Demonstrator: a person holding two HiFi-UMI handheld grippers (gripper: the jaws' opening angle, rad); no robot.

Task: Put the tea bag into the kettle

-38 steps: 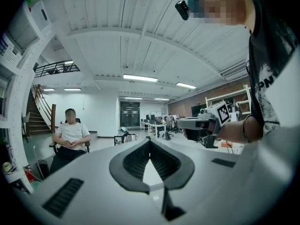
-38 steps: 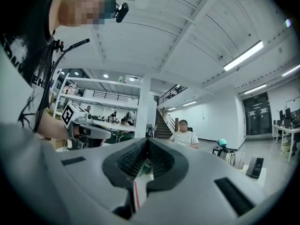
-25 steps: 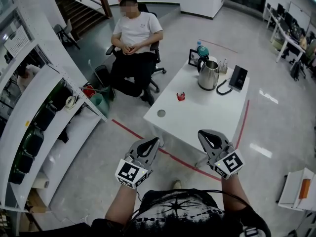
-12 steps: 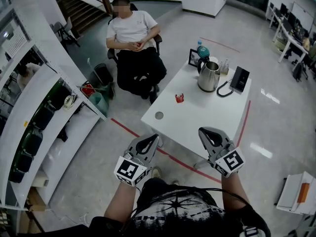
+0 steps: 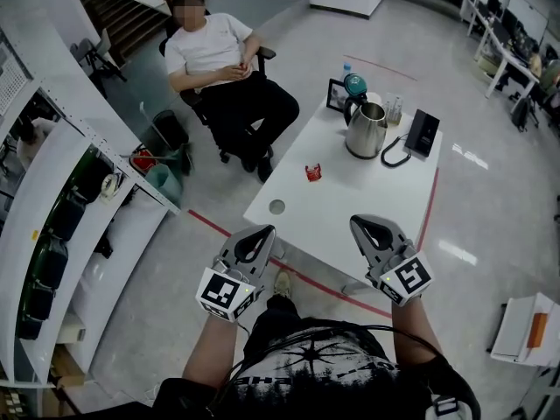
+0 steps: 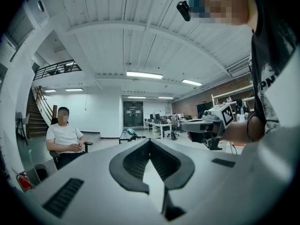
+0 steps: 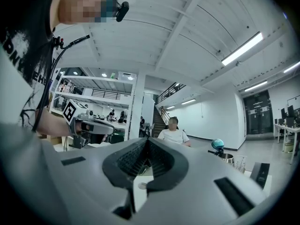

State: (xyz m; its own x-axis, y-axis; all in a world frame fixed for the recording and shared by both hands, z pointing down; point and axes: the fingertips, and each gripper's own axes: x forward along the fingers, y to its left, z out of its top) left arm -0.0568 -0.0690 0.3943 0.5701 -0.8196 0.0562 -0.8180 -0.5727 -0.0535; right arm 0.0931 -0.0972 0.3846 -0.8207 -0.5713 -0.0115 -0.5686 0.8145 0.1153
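Left gripper view looks along the left gripper (image 6: pixel 150 142), whose two dark jaws are pressed together tip to tip with nothing caught between them; right gripper view gives the same for the right gripper (image 7: pixel 146 140), its ribbed jaws clenched on no object. In the head view both grippers are held out level in front of the person's black printed shirt (image 5: pixel 319 366), side by side but well apart, each with its marker cube toward the body and its tips pointing at the near edge of a white table (image 5: pixel 367 204). Neither gripper touches the table. On the tabletop a small round grommet (image 5: pixel 276 206) sits near the corner closest to the left gripper. Farther in lies the red tea bag (image 5: pixel 312 172), flat on the bare surface, well apart from both grippers and from the kettle. The steel kettle (image 5: pixel 366 131) stands upright at the far end of the table, with a teal round part (image 5: pixel 355 83) raised just behind its rim. Just beside the kettle is a black box-like device (image 5: pixel 426 133) with a black cord (image 5: pixel 395 157) curling toward it, and behind the kettle a small framed picture (image 5: pixel 337 95). Beyond the table's far left corner a person in a white shirt (image 5: pixel 214 46) sits in an office chair, hands together in the lap. A red line (image 5: pixel 302 276) crosses the glossy floor under the table, and curved white shelving (image 5: pixel 52 195) fills the left side
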